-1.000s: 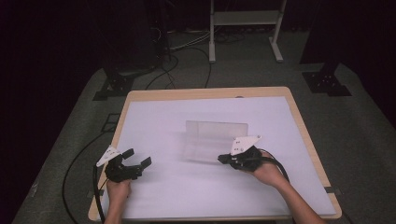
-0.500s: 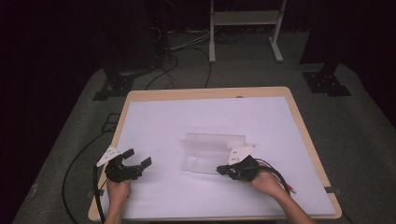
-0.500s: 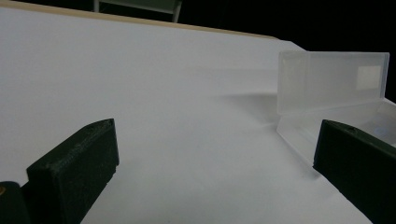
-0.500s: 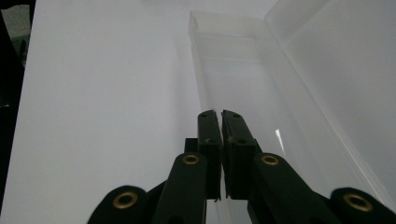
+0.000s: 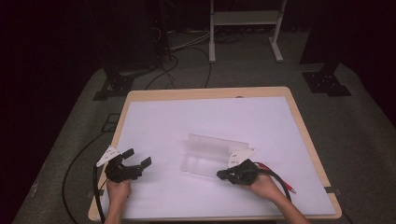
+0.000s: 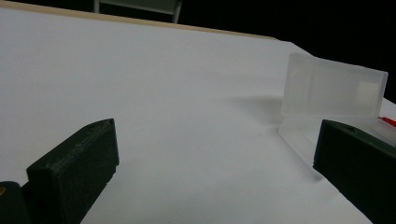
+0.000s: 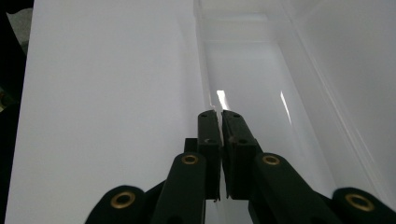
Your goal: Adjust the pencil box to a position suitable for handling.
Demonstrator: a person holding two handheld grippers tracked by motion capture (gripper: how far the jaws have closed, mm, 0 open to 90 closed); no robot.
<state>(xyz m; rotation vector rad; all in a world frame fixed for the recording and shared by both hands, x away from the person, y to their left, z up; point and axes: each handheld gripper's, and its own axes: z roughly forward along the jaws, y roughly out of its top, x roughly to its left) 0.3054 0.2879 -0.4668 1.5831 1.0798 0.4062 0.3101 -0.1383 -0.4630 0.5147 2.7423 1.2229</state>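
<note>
My left hand-held gripper (image 5: 135, 164) rests near the front left corner of the worktop (image 5: 159, 126), its blocky matte black jaws spread wide with nothing between them; in the left gripper view they frame a bare stretch of smooth white surface. That surface is a flat white sheet bordered by a pale wooden rim, and there is plenty of open room behind and to the left of the box. Near the middle lies the clear plastic box (image 5: 212, 154), a shallow rectangular tray of frosted, translucent material with its hinged lid standing upright along the far side. To the right of it, my right hand-held gripper (image 5: 223, 174) sits at the box's front right edge, its jaws closed to a thin slit on the tray's thin near wall, as the right gripper view shows, with the tips reaching just over the rim into the tray. A red-tipped cable (image 5: 275, 175) trails off behind it toward the right edge.
</note>
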